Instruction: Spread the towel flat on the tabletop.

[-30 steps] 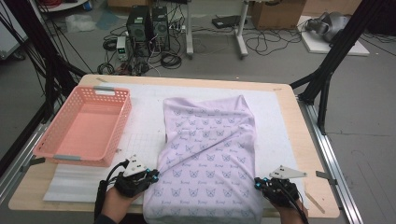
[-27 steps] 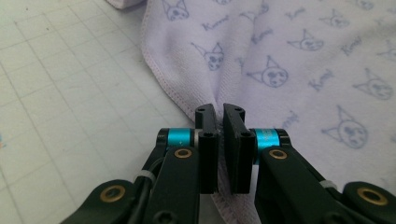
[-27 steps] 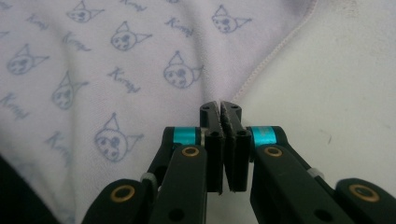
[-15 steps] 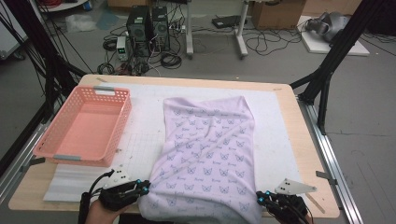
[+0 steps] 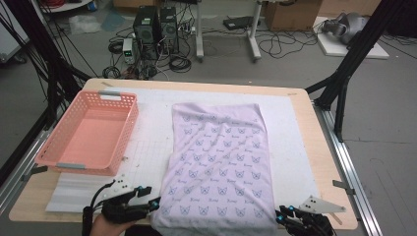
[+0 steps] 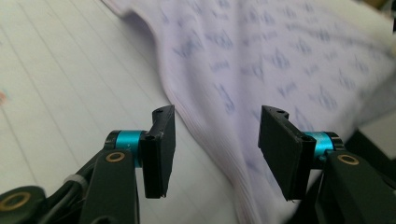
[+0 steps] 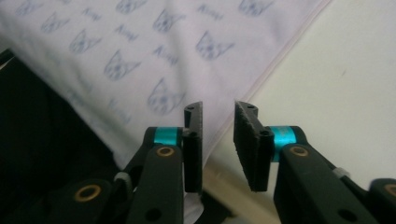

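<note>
Left gripper (image 5: 156, 202) at the cloth's near left corner, jaws just opened, pads apart and pressing nothing. Right gripper (image 5: 279, 216) at the near right corner, jaws just parted narrowly, hem unclamped between them. Cloth (image 5: 220, 162): pale lilac, small blue cat faces, lying flat on the white mat (image 5: 152, 147), near edge draped over the table's (image 5: 319, 162) front. Smoother than half a second earlier. Pink basket (image 5: 88, 132) well apart, left.

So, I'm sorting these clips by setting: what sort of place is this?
Most likely a lab or workshop set up for recording, not a home. Black frame struts stand around the wooden table, computer towers and loose cables sit on the bare floor, and cardboard boxes stand behind.
</note>
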A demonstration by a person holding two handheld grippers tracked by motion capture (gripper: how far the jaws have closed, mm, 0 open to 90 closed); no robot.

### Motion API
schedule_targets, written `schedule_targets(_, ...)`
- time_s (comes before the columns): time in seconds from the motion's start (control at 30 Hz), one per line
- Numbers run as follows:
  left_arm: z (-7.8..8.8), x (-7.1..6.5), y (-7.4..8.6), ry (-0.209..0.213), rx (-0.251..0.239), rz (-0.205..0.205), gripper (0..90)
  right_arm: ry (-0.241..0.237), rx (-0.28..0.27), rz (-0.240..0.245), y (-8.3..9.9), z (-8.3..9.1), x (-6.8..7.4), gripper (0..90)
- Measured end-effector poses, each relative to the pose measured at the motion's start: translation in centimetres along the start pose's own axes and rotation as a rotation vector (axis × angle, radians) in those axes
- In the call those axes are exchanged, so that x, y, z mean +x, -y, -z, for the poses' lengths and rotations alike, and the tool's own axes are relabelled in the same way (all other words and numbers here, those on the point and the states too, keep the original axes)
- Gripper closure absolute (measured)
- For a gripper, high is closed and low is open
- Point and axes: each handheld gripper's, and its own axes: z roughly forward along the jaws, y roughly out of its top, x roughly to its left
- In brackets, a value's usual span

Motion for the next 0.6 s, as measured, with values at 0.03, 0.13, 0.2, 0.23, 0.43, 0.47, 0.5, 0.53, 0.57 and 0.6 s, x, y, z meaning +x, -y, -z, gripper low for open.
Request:
schedule_targets(0.03, -0.5, 0.4, -0.5, -0.015, -0.009, 0.005, 46.8, 0.007, -0.012, 0.009, -0.4, -0.3, -0.1, 71.7)
schedule_targets(0.13, -2.3, 1.2, -1.4, -0.040, 0.001, 0.020, 47.7, 0.026, -0.029, 0.014, -1.7, -1.8, -0.6, 71.6)
schedule_targets(0.2, -3.9, 1.6, -1.8, -0.044, 0.025, 0.027, 48.1, 0.042, -0.026, 0.016, -2.3, -2.8, -0.9, 70.2)
schedule_targets(0.23, -4.6, 1.6, -2.0, -0.046, 0.036, 0.025, 48.3, 0.056, -0.022, 0.013, -2.7, -3.4, -1.1, 68.5)
schedule_targets(0.43, -6.6, 1.4, -2.3, -0.158, 0.068, -0.052, 68.6, 0.079, 0.021, 0.004, -3.6, -6.0, -1.8, 66.0)
schedule_targets(0.47, -6.4, 1.5, -2.2, -0.146, 0.069, -0.052, 83.8, 0.078, 0.023, 0.011, -3.6, -6.2, -1.8, 67.9)
schedule_targets(0.5, -6.2, 1.6, -2.1, -0.150, 0.071, -0.049, 87.1, 0.080, 0.024, 0.012, -3.6, -6.2, -1.8, 71.2)
schedule_targets(0.53, -6.0, 1.7, -2.0, -0.156, 0.074, -0.054, 87.6, 0.070, 0.027, 0.009, -3.7, -6.2, -1.9, 84.0)
schedule_targets(0.57, -5.7, 1.8, -2.0, -0.164, 0.076, -0.054, 87.8, 0.054, 0.034, 0.015, -3.7, -6.1, -1.9, 87.8)
schedule_targets(0.6, -5.4, 2.0, -1.9, -0.165, 0.077, -0.041, 88.0, 0.051, 0.039, 0.021, -3.7, -6.1, -1.9, 88.2)
